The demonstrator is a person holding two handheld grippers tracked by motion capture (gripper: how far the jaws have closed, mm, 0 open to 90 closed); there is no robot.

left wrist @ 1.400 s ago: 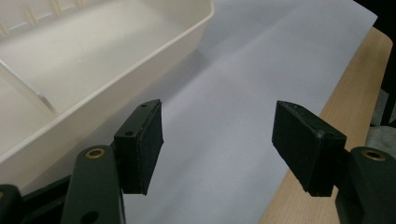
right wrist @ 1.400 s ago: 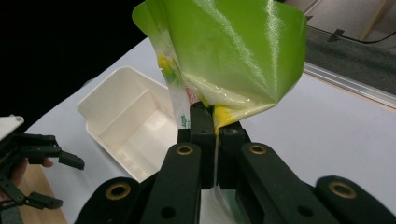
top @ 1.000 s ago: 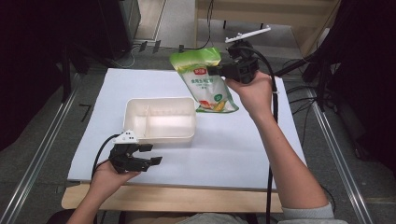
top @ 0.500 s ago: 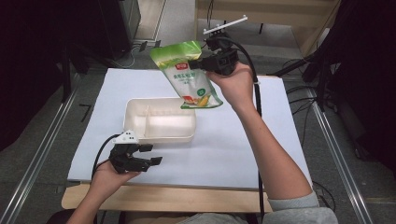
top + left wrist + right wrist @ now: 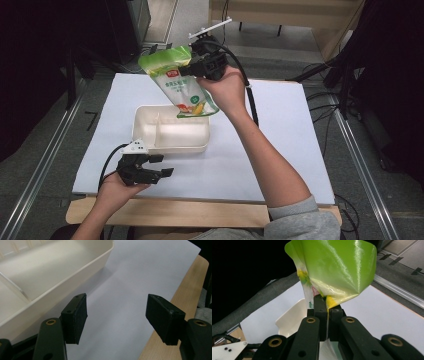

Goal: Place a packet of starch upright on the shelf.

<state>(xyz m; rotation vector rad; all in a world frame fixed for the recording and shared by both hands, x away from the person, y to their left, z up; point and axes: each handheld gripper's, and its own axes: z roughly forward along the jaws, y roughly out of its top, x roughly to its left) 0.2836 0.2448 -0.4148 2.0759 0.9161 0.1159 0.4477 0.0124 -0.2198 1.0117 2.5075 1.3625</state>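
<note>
A green and white snack bag (image 5: 177, 80) hangs in the air above the far right corner of a cream plastic tray (image 5: 200, 145), its lower end over the tray's rim. My right gripper (image 5: 192, 67) is shut on the bag's edge; in the right gripper view the jaws pinch the glossy green bag (image 5: 337, 267) with the tray (image 5: 292, 320) below. My left gripper (image 5: 162, 165) rests near the table's front left, open, nothing between its pads. In the left gripper view the black pads (image 5: 77, 315) stand wide apart beside the tray's wall (image 5: 62, 287).
A white sheet (image 5: 280, 145) covers the wooden table (image 5: 150, 212). The tray has a divider inside and holds nothing. Black cables (image 5: 325, 95) trail at the right. Metal rails (image 5: 45, 165) run along both sides of the table.
My right hand has carried the bag leftward, from over the sheet at the tray's far right to above the tray's corner. The left gripper has stayed in place.
</note>
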